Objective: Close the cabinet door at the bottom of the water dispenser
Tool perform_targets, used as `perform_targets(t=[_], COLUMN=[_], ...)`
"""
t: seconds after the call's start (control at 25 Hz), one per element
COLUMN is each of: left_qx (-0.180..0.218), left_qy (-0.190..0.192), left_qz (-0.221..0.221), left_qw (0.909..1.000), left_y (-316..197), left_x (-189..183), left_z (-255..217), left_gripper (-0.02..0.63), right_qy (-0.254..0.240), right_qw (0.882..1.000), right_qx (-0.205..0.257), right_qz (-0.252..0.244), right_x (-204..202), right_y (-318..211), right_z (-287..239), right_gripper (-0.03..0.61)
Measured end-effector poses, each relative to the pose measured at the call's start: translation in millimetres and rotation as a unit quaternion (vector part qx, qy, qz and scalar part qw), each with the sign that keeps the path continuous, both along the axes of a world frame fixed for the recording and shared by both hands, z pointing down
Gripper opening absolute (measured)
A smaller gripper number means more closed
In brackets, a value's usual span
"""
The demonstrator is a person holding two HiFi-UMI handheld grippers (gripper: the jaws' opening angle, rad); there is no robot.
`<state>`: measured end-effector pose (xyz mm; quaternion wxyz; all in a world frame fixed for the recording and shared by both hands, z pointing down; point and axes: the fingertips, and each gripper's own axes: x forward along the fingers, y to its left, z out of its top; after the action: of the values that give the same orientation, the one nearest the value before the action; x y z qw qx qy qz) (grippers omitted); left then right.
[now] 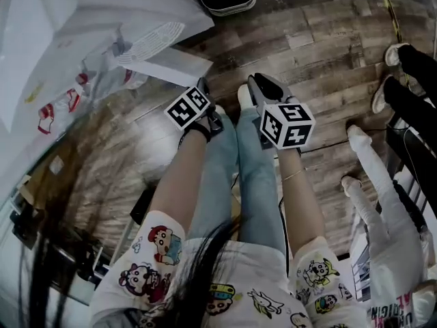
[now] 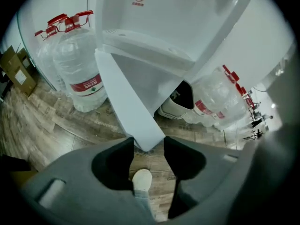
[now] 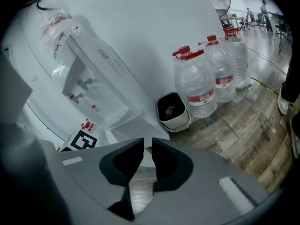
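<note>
My left gripper (image 2: 149,143) has its jaws spread, with the door's (image 2: 125,95) lower corner at their tips, unpinched. The right gripper (image 3: 147,145) keeps a narrow, empty gap. The door is a plain white panel, swung wide from the dispenser's (image 2: 154,27) foot.

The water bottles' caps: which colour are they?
The caps are red, clearest in the left gripper view.
</note>
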<state>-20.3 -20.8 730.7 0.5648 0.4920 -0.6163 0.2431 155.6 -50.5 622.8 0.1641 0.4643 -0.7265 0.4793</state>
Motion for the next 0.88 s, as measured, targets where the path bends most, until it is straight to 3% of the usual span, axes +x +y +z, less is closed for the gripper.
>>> perform_targets(t=[0.88], left_qx=[-0.007], left_qy=[-0.027], left_qz=[0.099], left_qw=[0.9947], left_y=[-104.7], left_x=[39.2], left_z=[12.5], left_gripper=[0.12], right_qy=[-0.01], right_qw=[0.999], right_qx=[-0.02], right_qz=[0.043], right_x=[38.0], right_y=[-62.7], right_z=[16.8], right_gripper=[0.067])
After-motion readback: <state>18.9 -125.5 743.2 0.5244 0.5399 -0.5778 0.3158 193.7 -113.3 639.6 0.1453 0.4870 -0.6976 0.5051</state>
